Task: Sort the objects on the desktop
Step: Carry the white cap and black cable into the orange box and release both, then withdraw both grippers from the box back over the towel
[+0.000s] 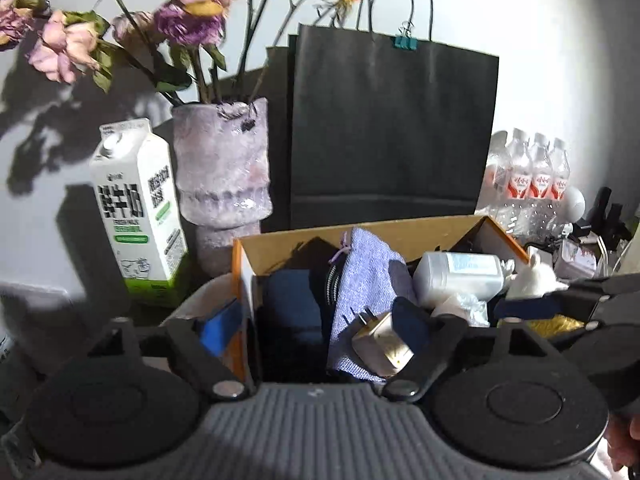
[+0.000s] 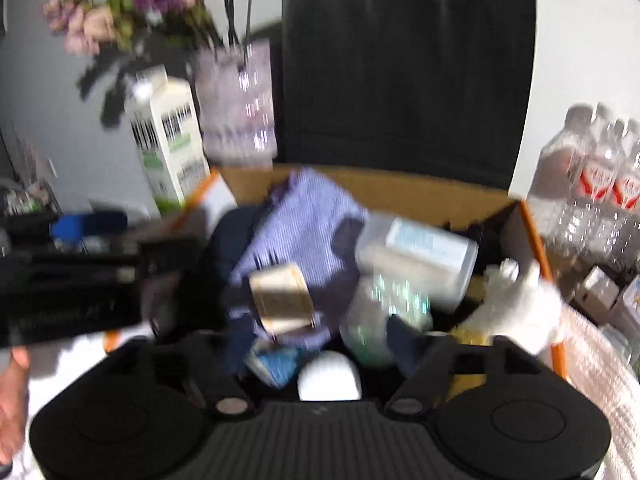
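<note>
A desk surface, mostly hidden in shadow, carries an open cardboard box at its middle. Left of the box stand a milk carton and a pale vase. Directly behind the box stands a black paper bag. To its right sits a pack of water bottles.

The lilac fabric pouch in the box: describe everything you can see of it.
The lilac fabric pouch is a soft bag of coarse woven cloth, like linen, with a pale drawstring gathered at its top. It stands tilted inside the open cardboard box, leaning among the other contents. A dark blue item sits against its left side, and a white plug adapter with metal prongs lies on its lower front. A clear plastic bottle lies to its right. Its base is hidden.
</note>
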A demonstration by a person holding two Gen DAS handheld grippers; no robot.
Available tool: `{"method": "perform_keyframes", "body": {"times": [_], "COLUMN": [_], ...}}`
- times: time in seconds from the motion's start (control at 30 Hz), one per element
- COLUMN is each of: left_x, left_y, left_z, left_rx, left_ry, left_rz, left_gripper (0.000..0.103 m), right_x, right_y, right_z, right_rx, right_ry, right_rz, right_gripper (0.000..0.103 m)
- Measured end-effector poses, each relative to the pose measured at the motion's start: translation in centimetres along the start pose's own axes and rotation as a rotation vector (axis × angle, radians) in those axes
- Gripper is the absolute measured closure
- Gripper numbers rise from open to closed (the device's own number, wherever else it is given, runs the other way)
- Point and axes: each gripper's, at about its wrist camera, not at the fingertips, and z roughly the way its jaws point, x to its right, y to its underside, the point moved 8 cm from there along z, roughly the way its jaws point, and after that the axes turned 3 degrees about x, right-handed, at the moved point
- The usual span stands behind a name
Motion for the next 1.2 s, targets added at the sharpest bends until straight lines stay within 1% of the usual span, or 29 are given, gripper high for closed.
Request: {"method": "perform_keyframes", "body": {"times": [0.03,0.1,0.2,0.23,0.3,0.37,0.47,0.57,0.63,0.67,0.77,0.83,0.87,0.97,1.07,1.13,1.2], "left_x": [-0.4,-1.0,-1.3,-1.3,-1.3,-0.7,0.5,2.0,3.0,3.7,6.0,7.1,7.6,8.9,9.9,10.2,10.5], "left_y": [-0.2,-0.5,0.3,0.5,1.0,1.7,3.2,5.5,7.5,8.5,11.9,14.1,15.2,18.1,20.4,21.7,23.1], "left_z": [-0.4,-1.2,-2.0,-2.4,-3.5,-5.1,-7.8,-10.5,-12.4,-13.5,-16.4,-17.8,-18.5,-20.5,-22.2,-23.4,-24.7], "left_rx": [0.003,0.001,-0.062,-0.073,-0.068,-0.061,-0.057,-0.059,-0.080,-0.088,-0.102,-0.117,-0.114,-0.094,-0.075,-0.064,-0.065], "left_ry": [-0.027,-0.092,-0.134,-0.152,-0.188,-0.189,-0.180,-0.181,-0.183,-0.171,-0.073,-0.053,-0.049,-0.061,-0.088,-0.110,-0.101], "left_rz": [-0.018,-0.059,-0.099,-0.107,-0.104,-0.086,-0.073,-0.044,-0.043,-0.047,-0.047,-0.059,-0.064,-0.063,-0.039,-0.056,-0.086], "left_gripper": [0.003,0.002,0.002,0.000,0.000,0.000,0.000,0.000,0.000,0.000,0.000,0.000,0.000,0.000,0.000,0.000,0.000], "right_x": [0.1,0.3,0.7,1.0,1.6,2.3,2.5,2.1,1.8,1.8,1.3,1.3,1.4,1.6,1.6,1.2,0.5], "right_y": [-0.4,-1.0,-1.1,-0.9,-0.6,-0.2,1.0,3.8,6.4,7.7,11.9,14.8,16.1,19.7,22.4,24.0,25.3], "right_z": [-0.5,-1.3,-2.3,-2.5,-3.2,-4.6,-7.2,-10.4,-12.1,-13.1,-16.1,-17.7,-18.2,-20.1,-21.6,-22.7,-23.8], "right_rx": [0.016,0.031,0.039,0.036,0.028,0.034,0.066,0.113,0.117,0.121,0.147,0.147,0.143,0.139,0.142,0.149,0.169], "right_ry": [0.007,0.025,0.062,0.073,0.093,0.107,0.085,0.072,0.065,0.062,0.005,-0.023,-0.019,-0.003,0.001,-0.010,-0.006], "right_rz": [-0.002,-0.005,-0.018,-0.022,-0.026,-0.010,0.009,-0.019,-0.043,-0.044,-0.047,-0.042,-0.032,-0.015,0.019,0.032,0.024], "right_gripper": [0.024,0.024,0.024,0.023,0.023,0.023,0.021,0.016,0.016,0.016,0.014,0.014,0.014,0.014,0.014,0.014,0.014]}}
